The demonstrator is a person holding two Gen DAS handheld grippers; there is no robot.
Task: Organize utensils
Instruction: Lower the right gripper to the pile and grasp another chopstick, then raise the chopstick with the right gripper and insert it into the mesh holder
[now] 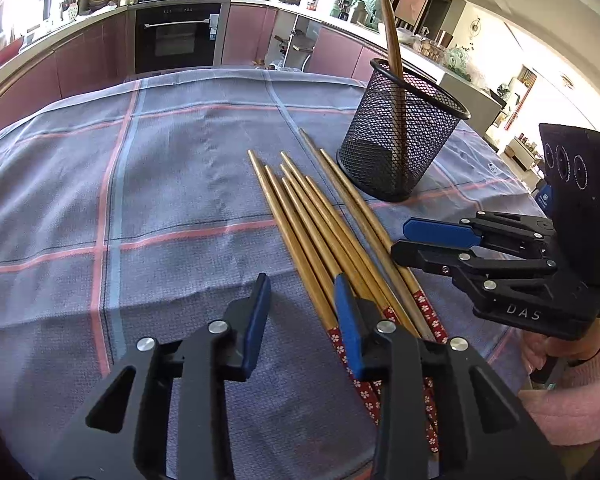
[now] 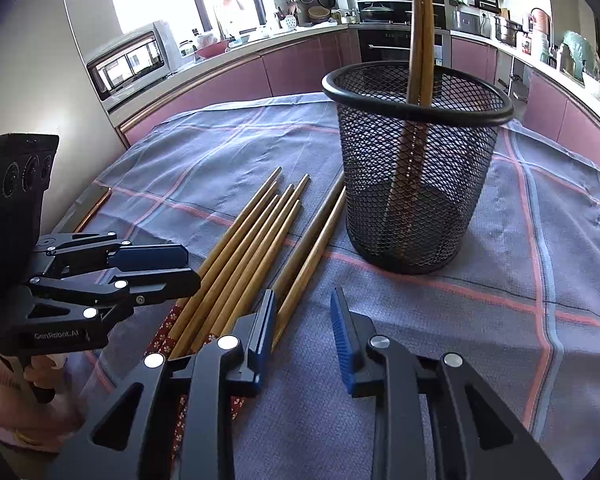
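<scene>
Several wooden chopsticks with red flowered ends lie side by side on the checked cloth. A black mesh holder stands beyond them with two chopsticks upright inside. My left gripper hovers open at the left edge of the bundle, its right finger over the sticks and nothing pressed between the pads. My right gripper is open at the bundle's right edge, with the outermost stick just inside its left finger. Each gripper also shows in the other's view: the right gripper and the left gripper.
A grey-blue tablecloth with pink and blue lines covers the table. A hand in a pink sleeve holds the right gripper. Kitchen counters and an oven run behind the table. A toaster oven sits at far left.
</scene>
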